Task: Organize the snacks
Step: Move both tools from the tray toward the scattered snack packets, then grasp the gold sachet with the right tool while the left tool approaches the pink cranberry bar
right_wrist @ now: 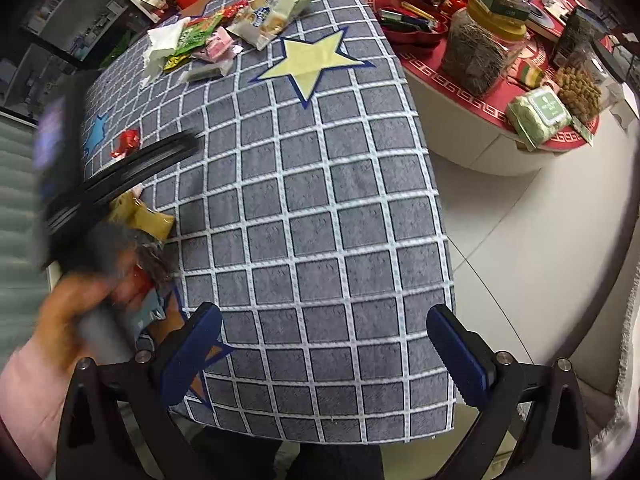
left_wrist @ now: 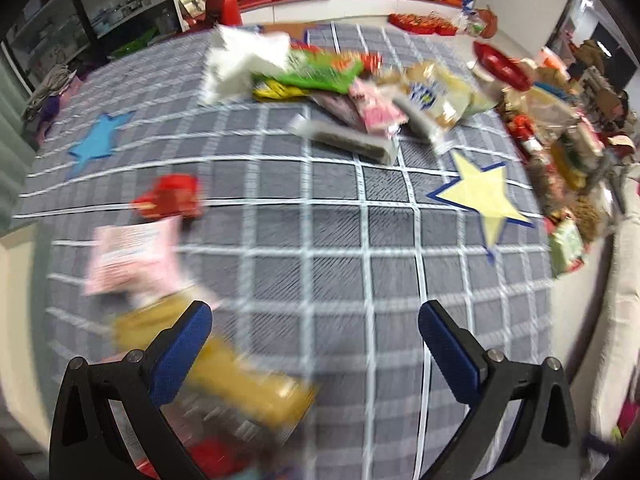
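Note:
A heap of snack packets (left_wrist: 352, 88) lies at the far side of the grey checked cloth (left_wrist: 320, 240); it shows in the right wrist view (right_wrist: 224, 36) too. Near my left gripper (left_wrist: 316, 332), which is open and empty, lie a yellow packet (left_wrist: 248, 384), a pink packet (left_wrist: 132, 256) and a small red packet (left_wrist: 172, 196). The left view is blurred by motion. My right gripper (right_wrist: 324, 336) is open and empty above the cloth's near edge. The left gripper and hand (right_wrist: 100, 208) show blurred at the left of the right wrist view, over the yellow packet (right_wrist: 140, 216).
A yellow star (left_wrist: 480, 196) and a blue star (left_wrist: 100, 140) are on the cloth. A round red-topped stand (right_wrist: 500, 92) to the right carries jars, a wipes pack (right_wrist: 540, 116) and a red tray. White floor lies right of the cloth.

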Tool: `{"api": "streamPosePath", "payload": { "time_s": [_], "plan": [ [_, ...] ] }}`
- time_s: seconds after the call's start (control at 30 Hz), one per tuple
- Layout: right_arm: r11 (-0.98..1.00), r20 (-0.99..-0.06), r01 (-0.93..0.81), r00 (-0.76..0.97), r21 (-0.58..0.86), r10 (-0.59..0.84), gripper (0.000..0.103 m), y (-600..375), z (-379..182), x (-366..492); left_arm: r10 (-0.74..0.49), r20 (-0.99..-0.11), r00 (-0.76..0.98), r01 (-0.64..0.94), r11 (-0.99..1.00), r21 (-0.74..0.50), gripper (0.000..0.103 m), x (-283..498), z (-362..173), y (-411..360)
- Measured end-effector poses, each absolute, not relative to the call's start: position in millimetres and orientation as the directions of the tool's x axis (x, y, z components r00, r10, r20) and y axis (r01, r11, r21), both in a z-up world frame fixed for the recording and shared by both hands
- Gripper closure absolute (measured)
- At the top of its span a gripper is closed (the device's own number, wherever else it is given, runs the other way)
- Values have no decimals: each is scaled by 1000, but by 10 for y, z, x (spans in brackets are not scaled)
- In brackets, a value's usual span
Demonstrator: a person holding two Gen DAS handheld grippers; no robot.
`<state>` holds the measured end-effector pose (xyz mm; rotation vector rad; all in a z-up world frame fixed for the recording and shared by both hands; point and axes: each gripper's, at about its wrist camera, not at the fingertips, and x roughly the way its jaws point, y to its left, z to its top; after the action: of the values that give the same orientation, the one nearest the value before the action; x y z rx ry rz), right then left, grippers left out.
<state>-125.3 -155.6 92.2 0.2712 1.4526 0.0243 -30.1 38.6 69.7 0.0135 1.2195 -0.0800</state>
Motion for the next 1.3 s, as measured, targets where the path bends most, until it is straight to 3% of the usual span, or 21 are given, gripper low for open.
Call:
{"api": "streamPosePath", "payload": {
  "time_s": [0.1,0.2,0.3,0.57,0.7,0.9,1.1,1.3],
  "plan": [
    [966,-974,138,90,217,206,0,-1491,828,-1165,-43,-924,381,72,997,-17,0,-636,820,790],
    [978,-980,65,38,199,197,0,-1255,709,-1040,25,-951,308,25,999,34,0,-619,743,1256],
    [979,-978,9,16,206,206,0,-1014,662,-939,14,-970,241,41,999,25,0,-501,646,1569],
    [965,-972,123,38,233,230,0,-661,649,-744,1,-984,180,368,927,68,0,236,419,1369],
    [965,-975,138,34,221,219,0,-494,607,-651,113,-980,166,424,889,174,0,389,260,1269],
    [988,-991,-82,-10,134,133,0,9,501,-405,139,-982,129,281,945,170,0,459,208,1846],
    [937,-997,-342,-53,69,54,0,587,159,-123,97,-989,113,273,954,125,0,446,267,2052],
    [908,-999,-419,-37,-8,-25,0,788,-45,46,100,-993,61,322,940,115,0,520,20,2061]
  ]
}}
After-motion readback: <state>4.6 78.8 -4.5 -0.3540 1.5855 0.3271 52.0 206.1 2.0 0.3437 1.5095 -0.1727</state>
